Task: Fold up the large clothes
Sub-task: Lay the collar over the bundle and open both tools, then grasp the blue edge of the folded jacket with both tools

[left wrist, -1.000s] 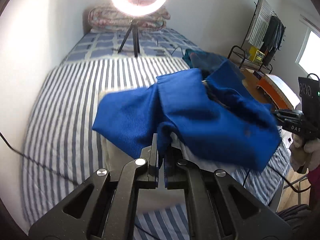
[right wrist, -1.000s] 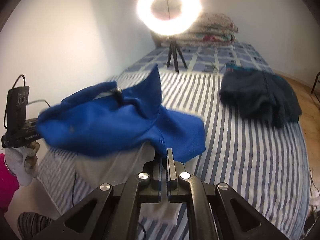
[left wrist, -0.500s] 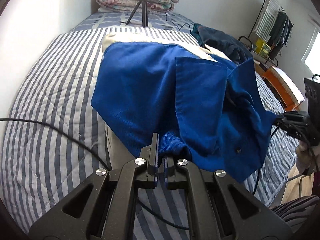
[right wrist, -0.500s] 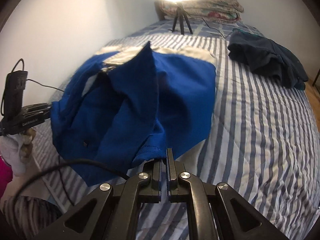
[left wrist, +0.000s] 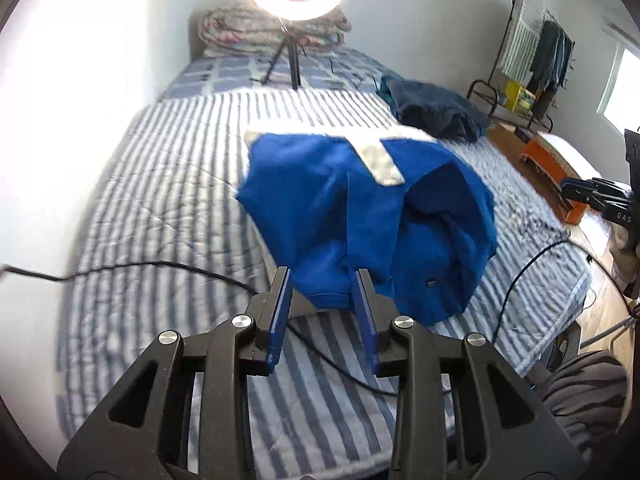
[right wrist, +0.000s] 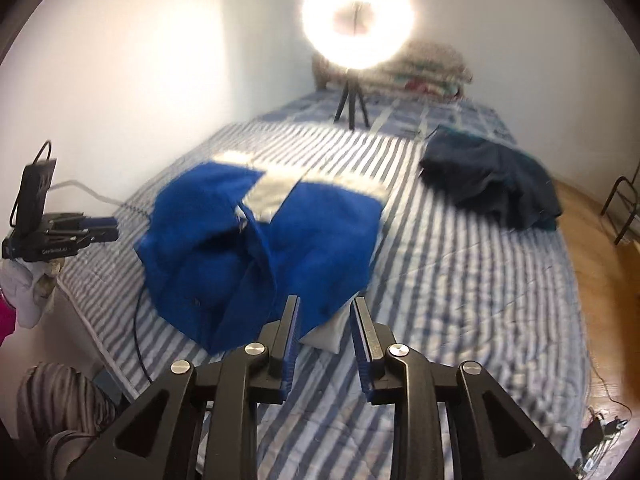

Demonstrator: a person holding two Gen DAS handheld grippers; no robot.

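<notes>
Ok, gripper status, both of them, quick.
Left gripper: jaws opening, nothing pinched; the blue garment lies just beyond its tips.
Right gripper: jaws opening, empty; garment edge in front of it.

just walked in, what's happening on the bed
A person with a gripper in each hand is folding a blue garment on the striped bed. Both the left gripper and right gripper are opening, their pads off the cloth, which lies rumpled. A dark garment lies farther back.
</notes>
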